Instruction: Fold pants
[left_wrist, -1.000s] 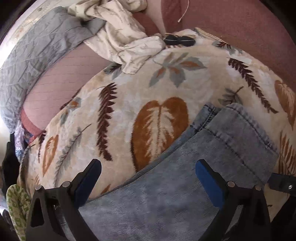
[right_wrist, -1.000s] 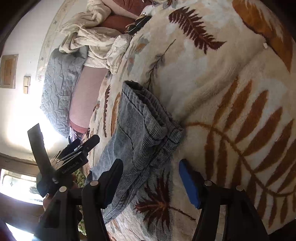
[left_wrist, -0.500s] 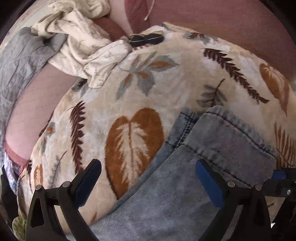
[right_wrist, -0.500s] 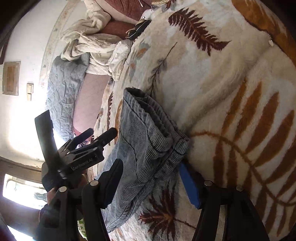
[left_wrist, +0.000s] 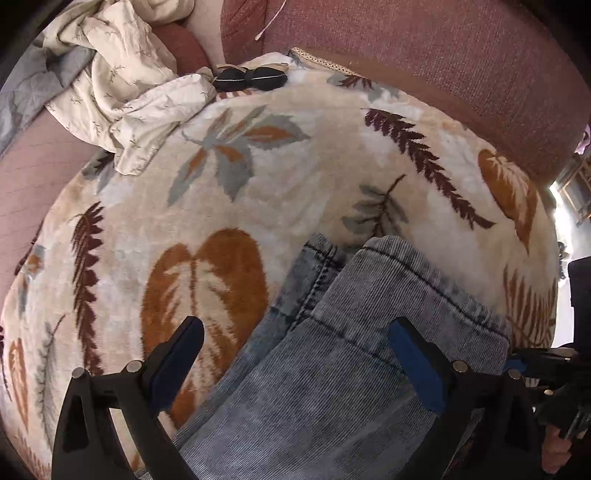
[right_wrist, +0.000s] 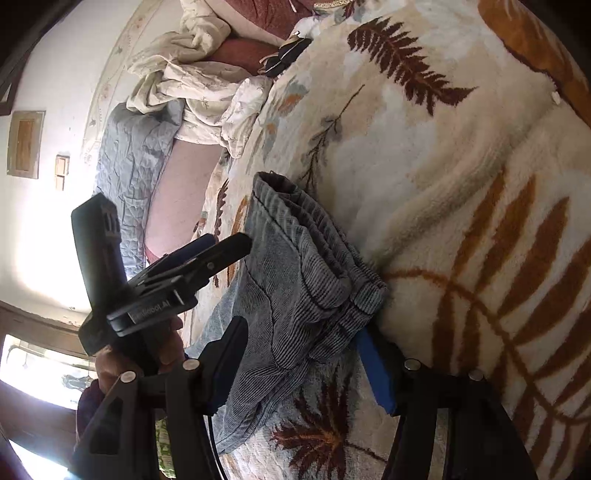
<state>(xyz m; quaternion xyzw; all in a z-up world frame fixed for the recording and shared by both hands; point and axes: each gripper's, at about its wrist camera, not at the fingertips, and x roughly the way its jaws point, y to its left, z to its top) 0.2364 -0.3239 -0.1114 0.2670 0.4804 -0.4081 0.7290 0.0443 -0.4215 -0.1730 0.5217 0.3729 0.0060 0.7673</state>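
Observation:
The grey-blue denim pants (left_wrist: 354, 354) lie folded on a cream leaf-print blanket (left_wrist: 258, 177); they also show in the right wrist view (right_wrist: 295, 295). My left gripper (left_wrist: 295, 362) is open, hovering over the pants' left edge, empty. It shows from the side in the right wrist view (right_wrist: 221, 251). My right gripper (right_wrist: 299, 362) is open, its jaws straddling the hem corner of the folded pants; the right finger (right_wrist: 373, 365) is tucked under the hem against the blanket.
A crumpled cream sheet (left_wrist: 125, 92) and a black pouch (left_wrist: 251, 79) lie at the blanket's far end. A maroon headboard (left_wrist: 424, 55) runs behind. A grey quilt (right_wrist: 136, 155) hangs at the bed's left side.
Both grippers have moved forward over the pants. The right gripper's jaws have come around the hem corner.

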